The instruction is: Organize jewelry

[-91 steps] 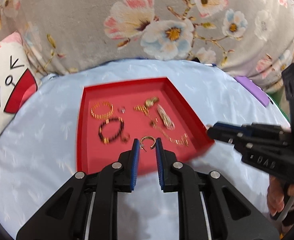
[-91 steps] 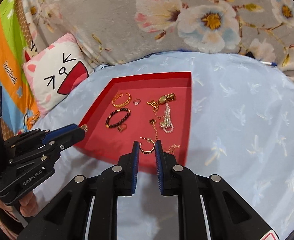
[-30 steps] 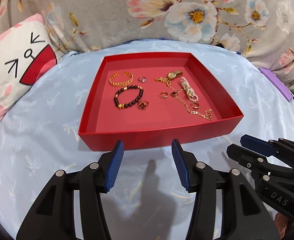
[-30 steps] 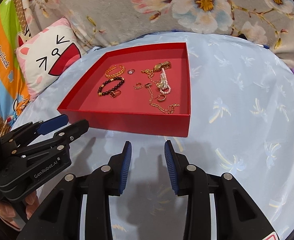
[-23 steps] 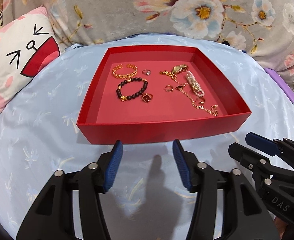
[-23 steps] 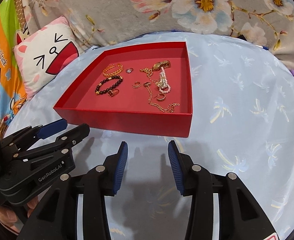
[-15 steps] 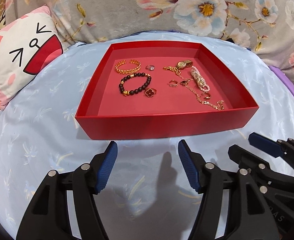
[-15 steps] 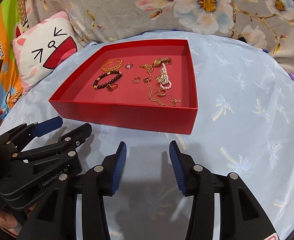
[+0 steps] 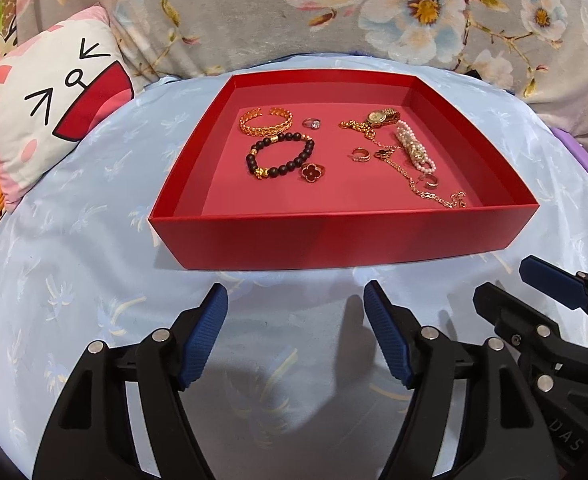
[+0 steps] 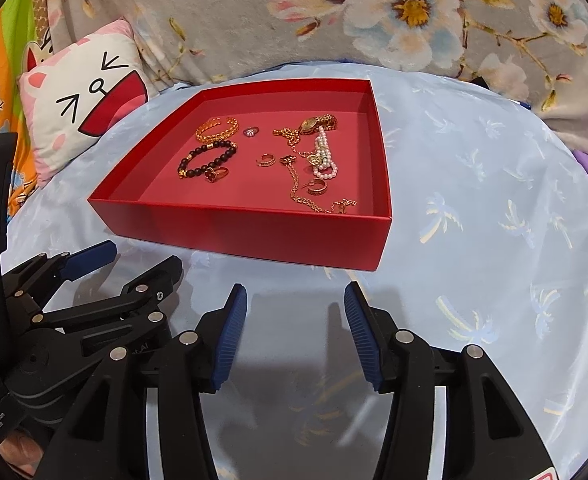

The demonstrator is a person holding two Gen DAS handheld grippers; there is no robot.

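Red tray [image 9: 333,240] on pale blue cloth [image 9: 74,248], holding bead bracelet [image 9: 280,155], gold bangle [image 9: 266,121], rings, chains and pearl strand [image 9: 415,148]. Left gripper [image 9: 295,300] and right gripper [image 10: 295,294] both spread wide, empty, just short of tray's near wall.

Shallow red cardboard tray [image 9: 333,236] on pale blue cloth. Inside, far left: gold cuff bracelet [image 9: 266,121], w/ black bead bracelet [image 9: 280,155] just nearer. Tray's right half: tangled gold chains & pearl strand [image 9: 413,148]. Left gripper [image 9: 295,300] gapes wide, just short of tray's near wall; right gripper [image 9: 533,284] beside it.
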